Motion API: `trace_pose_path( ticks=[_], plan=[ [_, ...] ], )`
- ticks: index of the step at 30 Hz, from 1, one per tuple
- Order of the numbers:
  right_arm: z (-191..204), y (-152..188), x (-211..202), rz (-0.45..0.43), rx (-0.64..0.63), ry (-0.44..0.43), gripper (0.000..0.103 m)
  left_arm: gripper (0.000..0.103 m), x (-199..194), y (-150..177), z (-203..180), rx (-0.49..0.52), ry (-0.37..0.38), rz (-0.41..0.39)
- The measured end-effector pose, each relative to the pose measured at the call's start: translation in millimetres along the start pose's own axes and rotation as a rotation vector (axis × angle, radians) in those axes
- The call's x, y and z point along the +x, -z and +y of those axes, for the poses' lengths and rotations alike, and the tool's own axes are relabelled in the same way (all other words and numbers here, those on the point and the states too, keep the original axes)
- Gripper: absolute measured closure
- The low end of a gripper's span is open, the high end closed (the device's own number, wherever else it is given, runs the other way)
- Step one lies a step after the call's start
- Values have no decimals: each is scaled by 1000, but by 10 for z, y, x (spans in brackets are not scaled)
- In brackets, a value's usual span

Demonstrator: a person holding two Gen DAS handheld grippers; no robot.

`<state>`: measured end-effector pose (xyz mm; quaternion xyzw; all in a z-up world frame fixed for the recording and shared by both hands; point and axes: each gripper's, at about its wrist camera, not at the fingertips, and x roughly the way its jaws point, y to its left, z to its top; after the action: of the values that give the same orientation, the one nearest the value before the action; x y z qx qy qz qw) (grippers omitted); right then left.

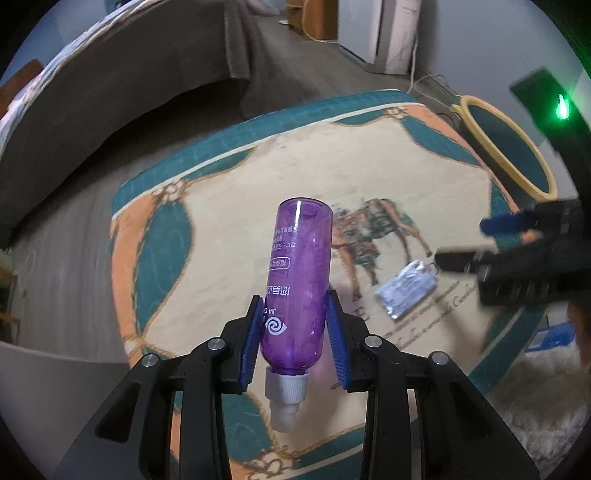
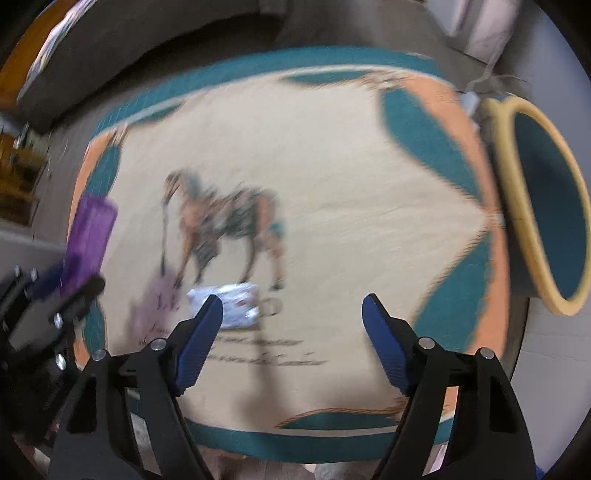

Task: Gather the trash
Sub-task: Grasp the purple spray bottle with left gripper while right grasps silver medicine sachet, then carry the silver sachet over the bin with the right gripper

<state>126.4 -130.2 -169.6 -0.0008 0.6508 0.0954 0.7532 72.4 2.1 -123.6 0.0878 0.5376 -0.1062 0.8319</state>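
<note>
My left gripper [image 1: 295, 317] is shut on a purple plastic bottle [image 1: 299, 280] with a white cap, held above the rug, base pointing away. The bottle also shows at the left of the right wrist view [image 2: 90, 236]. My right gripper [image 2: 291, 306] is open and empty, above the rug; in the left wrist view it shows at the right [image 1: 461, 242]. A crumpled silver-white wrapper [image 1: 406, 290] lies on the rug just beyond my right gripper's left fingertip [image 2: 240, 302]. A bin with a yellow rim and teal inside [image 1: 506, 144] stands at the rug's right edge [image 2: 532, 206].
A beige rug with teal and orange border and a horse picture [image 1: 258, 192] covers the floor [image 2: 332, 184]. A grey sofa [image 1: 92, 122] stands at the far left. White appliances and a cable [image 1: 395, 33] are at the back. A white fluffy mat [image 1: 535, 398] lies at right.
</note>
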Motion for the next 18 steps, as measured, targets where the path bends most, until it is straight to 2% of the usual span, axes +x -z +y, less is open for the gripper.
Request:
trace_pose_path(
  ticks=[7,10,15,18],
  plan=[
    [366,28,240,49,-58,20,28,67,-46,95,191,-32,2,1],
    [426,25,330,67,-69,34,45,67,-33,116,225,-34,2,7],
    [450,5,324,52,-83,41,50,67,-21,101,244,-36,3,7],
    [386,-17,249,39,-50,19,53,67,-30,71,214,-33,3,-4]
  ],
)
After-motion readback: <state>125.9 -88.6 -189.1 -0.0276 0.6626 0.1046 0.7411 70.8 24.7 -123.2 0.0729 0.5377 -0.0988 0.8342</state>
